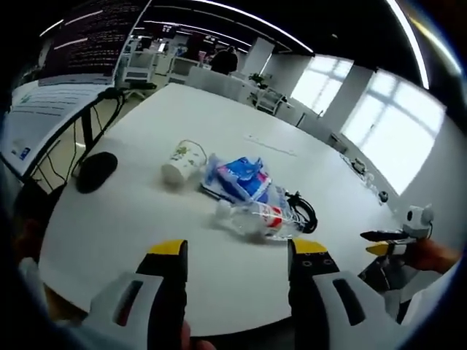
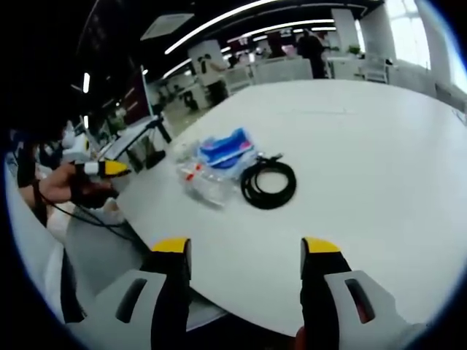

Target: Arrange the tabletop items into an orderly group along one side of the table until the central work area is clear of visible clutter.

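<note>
Clutter sits mid-desk (image 1: 219, 117); both claws, left (image 1: 237, 251) and right (image 2: 246, 248), hang wide and empty. Risk, I judge: the bottle (image 1: 252, 217) beside the cable (image 2: 268, 184) rolls when nudged; the paper cup (image 1: 181, 162) tips.

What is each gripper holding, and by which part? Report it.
Nothing is held: the left gripper and the right gripper are both open and empty.

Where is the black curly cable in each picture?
Left gripper view: the black cable peeks out at the right end of the pile, behind the clear plastic bottle, right of centre.
Right gripper view: the black cable lies as a full coil near the middle, just right of the bottle.
Shared landmark: the blue and white bag, lying right next to the bottle in both pictures.
</note>
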Demonstrator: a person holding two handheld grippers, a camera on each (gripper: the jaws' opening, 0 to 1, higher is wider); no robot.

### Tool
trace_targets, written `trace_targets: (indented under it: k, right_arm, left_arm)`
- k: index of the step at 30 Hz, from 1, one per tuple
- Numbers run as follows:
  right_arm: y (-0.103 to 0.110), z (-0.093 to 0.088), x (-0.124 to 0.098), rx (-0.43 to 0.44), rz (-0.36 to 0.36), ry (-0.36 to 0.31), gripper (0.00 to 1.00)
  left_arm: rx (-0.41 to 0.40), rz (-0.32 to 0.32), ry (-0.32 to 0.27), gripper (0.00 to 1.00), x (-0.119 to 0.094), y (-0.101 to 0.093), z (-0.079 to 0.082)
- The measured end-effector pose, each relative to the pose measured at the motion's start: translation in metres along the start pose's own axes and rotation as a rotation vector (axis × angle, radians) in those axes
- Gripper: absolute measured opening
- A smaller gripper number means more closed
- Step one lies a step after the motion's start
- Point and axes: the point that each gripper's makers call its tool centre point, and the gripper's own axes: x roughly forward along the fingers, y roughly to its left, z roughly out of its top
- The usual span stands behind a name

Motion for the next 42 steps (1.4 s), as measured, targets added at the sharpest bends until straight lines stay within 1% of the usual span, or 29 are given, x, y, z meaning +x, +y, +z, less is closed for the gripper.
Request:
trace_targets:
  k: [3, 6, 8, 15, 25, 27, 32, 35, 38, 42]
  right_arm:
    - [0.000, 0.000, 0.000, 0.003, 0.000, -0.002, 0.59]
    - [0.001, 0.001, 0.001, 0.003, 0.002, -0.004, 0.59]
    - [0.002, 0.001, 0.001, 0.001, 0.005, -0.005, 0.59]
    - [0.002, 0.002, 0.002, 0.004, 0.005, -0.007, 0.59]
    - [-0.001, -0.001, -0.002, 0.013, -0.007, -0.004, 0.59]
    - [-0.003, -0.002, -0.003, 0.015, -0.010, -0.004, 0.59]
    - [-0.002, -0.004, -0.004, 0.015, -0.012, 0.000, 0.59]
    - [-0.002, -0.005, -0.005, 0.019, -0.016, 0.000, 0.59]
    - [-0.003, -0.007, -0.006, 0.020, -0.018, 0.004, 0.59]
    - [-0.003, -0.009, -0.007, 0.025, -0.021, 0.008, 0.59]
  left_arm:
    - [0.078, 0.009, 0.024, 0.56, -0.002, 0.001, 0.000]
    - [0.104, 0.005, 0.031, 0.57, -0.002, -0.001, 0.001]
    - [0.138, 0.008, 0.044, 0.57, -0.002, 0.000, 0.000]
    - [0.142, -0.003, 0.056, 0.57, 0.000, 0.000, -0.002]
    - [0.104, -0.009, 0.061, 0.56, 0.013, 0.001, -0.005]
    - [0.076, -0.016, 0.058, 0.56, 0.016, 0.000, -0.005]
    - [-0.027, -0.027, 0.035, 0.55, 0.026, 0.001, -0.004]
    - [-0.045, -0.030, 0.037, 0.55, 0.033, 0.002, -0.006]
    - [-0.054, -0.038, 0.037, 0.55, 0.037, -0.002, -0.005]
    - [-0.112, -0.047, 0.024, 0.55, 0.045, -0.003, -0.003]
